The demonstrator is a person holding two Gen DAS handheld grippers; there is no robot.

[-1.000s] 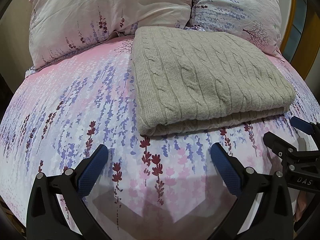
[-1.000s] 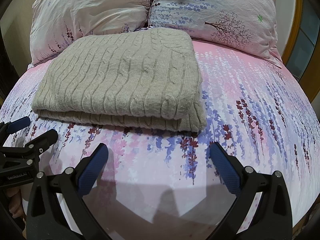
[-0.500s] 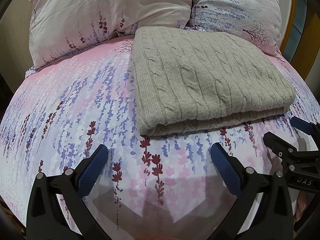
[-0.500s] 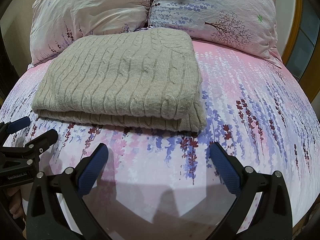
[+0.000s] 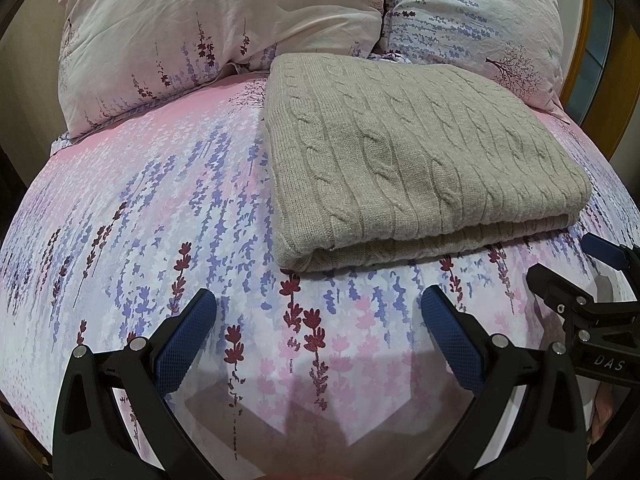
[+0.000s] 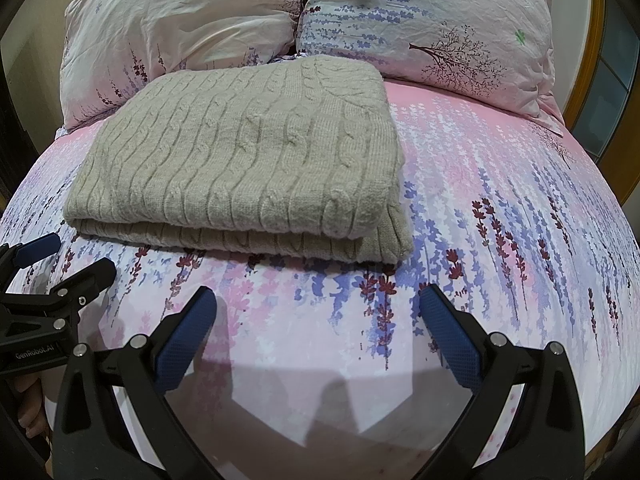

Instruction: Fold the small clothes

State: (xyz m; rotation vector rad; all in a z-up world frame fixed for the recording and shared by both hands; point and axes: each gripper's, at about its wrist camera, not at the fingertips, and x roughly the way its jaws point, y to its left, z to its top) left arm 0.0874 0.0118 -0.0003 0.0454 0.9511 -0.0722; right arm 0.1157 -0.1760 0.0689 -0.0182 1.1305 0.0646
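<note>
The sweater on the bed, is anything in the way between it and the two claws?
No, nothing visible. The folded sweater lies beyond both open claws, left claw and right claw. Only bare flowered bedsheet shows between them. The pillows sit behind the sweater, not in the path.

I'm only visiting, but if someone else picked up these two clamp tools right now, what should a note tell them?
Left gripper: open, empty, above the sheet.
Right gripper: open, empty, likewise.
The beige cable-knit sweater lies folded in a neat rectangle on the pink and purple floral bedsheet, in front of two floral pillows.
Done: this fold looks finished.
Left: nothing else to fold is in view.
</note>
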